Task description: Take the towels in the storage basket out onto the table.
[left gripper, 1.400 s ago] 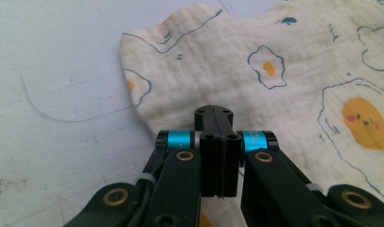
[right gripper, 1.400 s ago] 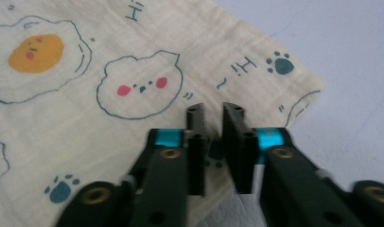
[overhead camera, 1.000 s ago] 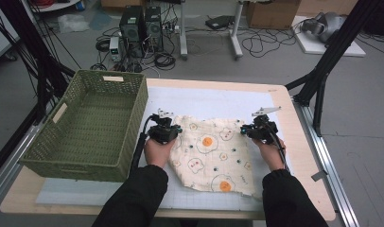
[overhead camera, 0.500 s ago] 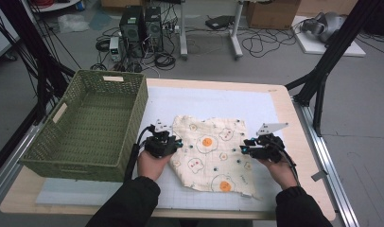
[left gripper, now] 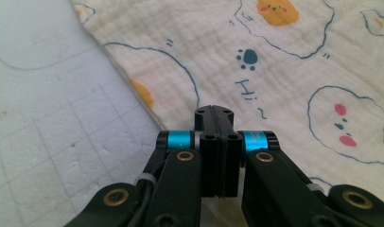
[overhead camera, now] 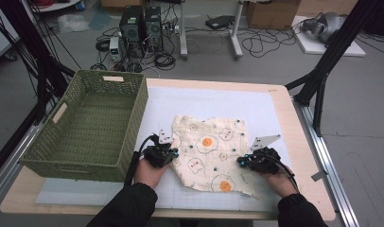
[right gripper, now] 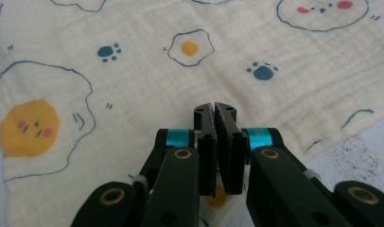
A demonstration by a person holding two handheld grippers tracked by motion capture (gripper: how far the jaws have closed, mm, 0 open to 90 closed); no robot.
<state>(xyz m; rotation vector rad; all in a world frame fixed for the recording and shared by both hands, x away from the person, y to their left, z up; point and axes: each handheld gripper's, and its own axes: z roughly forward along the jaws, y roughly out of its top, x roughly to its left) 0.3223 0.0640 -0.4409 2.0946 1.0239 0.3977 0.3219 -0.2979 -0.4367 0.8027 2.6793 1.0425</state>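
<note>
Pinching opposite edges of the cloth (overhead camera: 210, 151), the left gripper (left gripper: 213, 113) and right gripper (right gripper: 214, 109) have just closed their jaws, likely for lifting it toward the basket (overhead camera: 133, 123).

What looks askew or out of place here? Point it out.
The cloth lies crooked on the white mat, its edges slanted against the grid and its near edge uneven. The green basket sits squarely; nothing is spilled.

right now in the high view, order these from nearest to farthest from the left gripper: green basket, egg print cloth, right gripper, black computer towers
From the left gripper:
1. egg print cloth, under its jaws, at the cloth's left edge.
2. green basket, just to its left.
3. right gripper, across the cloth on the right.
4. black computer towers, on the floor beyond the table.
</note>
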